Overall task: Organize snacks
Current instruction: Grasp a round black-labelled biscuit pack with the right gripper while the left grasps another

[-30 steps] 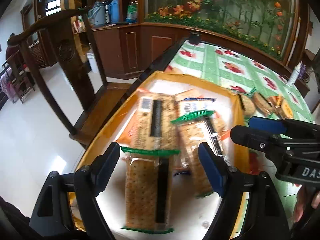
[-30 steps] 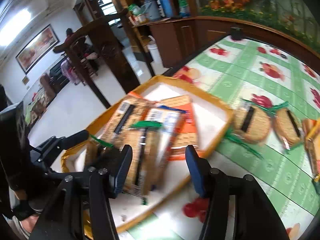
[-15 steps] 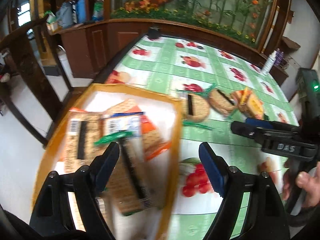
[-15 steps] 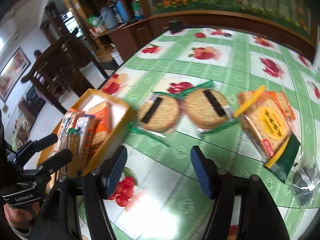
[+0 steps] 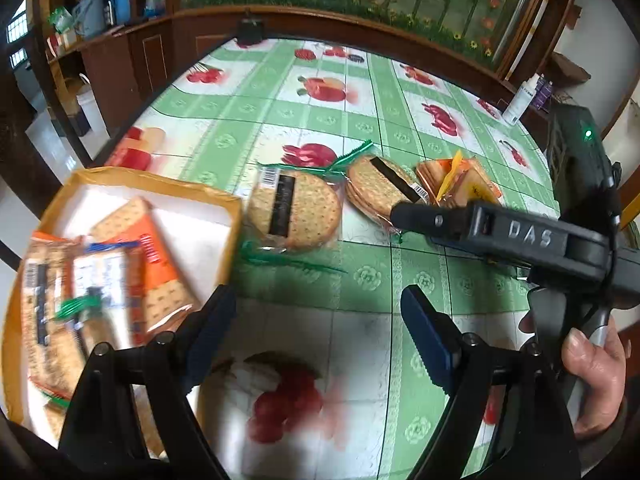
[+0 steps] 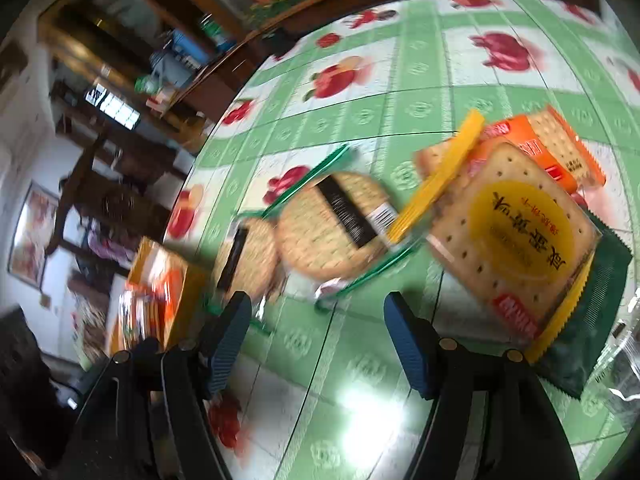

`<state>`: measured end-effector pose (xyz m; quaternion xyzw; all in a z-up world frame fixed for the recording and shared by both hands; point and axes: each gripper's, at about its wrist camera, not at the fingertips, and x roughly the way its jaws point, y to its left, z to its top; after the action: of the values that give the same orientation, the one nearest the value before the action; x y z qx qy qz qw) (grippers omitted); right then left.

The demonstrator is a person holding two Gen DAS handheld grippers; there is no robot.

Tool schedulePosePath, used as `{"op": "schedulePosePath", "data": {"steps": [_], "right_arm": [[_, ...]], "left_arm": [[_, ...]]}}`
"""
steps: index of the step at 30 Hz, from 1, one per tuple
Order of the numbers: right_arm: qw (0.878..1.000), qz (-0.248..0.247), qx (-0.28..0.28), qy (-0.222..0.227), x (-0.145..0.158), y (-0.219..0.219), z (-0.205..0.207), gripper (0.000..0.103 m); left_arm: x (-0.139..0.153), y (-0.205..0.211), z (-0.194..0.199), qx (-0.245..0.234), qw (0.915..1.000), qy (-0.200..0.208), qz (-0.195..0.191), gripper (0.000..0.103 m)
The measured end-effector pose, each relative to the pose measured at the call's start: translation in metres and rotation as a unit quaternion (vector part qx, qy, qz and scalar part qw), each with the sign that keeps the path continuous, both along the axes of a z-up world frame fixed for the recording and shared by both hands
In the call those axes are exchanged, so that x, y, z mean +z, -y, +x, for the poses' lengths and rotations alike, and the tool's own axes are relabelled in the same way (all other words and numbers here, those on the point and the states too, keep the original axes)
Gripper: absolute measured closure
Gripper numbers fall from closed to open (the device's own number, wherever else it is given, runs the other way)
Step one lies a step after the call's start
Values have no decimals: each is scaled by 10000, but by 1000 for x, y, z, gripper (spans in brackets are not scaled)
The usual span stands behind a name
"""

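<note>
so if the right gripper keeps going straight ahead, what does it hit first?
Probably the nearer round cracker pack, which lies on the tablecloth just beyond the open right gripper. Depth is unclear and the picture is blurred.

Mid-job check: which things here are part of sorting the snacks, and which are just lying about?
Job:
yellow tray
two round cracker packs
square cracker pack with yellow seal
orange cracker pack

Lying about:
white bottle
small black box at the far table edge

Left wrist view is looking down close over the tablecloth (image 5: pixel 360 280) — tray (image 5: pixel 236 216) at 9 o'clock. Right wrist view is tilting nearer, facing the same round cracker packs (image 6: pixel 332 228) — both views are sharing these.
</note>
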<state>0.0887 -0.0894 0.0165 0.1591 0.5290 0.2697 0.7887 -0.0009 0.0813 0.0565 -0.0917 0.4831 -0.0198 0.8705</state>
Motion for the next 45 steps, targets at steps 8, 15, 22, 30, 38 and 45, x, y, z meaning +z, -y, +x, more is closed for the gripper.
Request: {"op": "schedulePosePath", "data": {"steps": [8, 15, 22, 30, 38, 45], "right_arm": [[9999, -67, -125, -76, -1, -6, 27, 33], [9994, -255, -189, 102, 0, -11, 60, 33], [9995, -156, -271, -8, 7, -2, 68, 25], [9989, -248, -400, -52, 10, -5, 68, 25], [9985, -363, -415, -24, 11, -6, 68, 25], [9983, -364, -464, -26, 13, -2, 65, 25]], "left_arm": [[13, -10, 38, 96, 9999, 3, 142, 18], [19, -25, 65, 171, 9993, -57, 328, 18], [-1, -19, 96, -215, 9974, -502, 475, 18], [-20, -12, 111, -622, 9936, -860, 376, 18], [-33, 4, 110, -780, 9894, -962, 757, 15], [-45, 14, 112, -992, 9855, -943, 1001, 19]]}}
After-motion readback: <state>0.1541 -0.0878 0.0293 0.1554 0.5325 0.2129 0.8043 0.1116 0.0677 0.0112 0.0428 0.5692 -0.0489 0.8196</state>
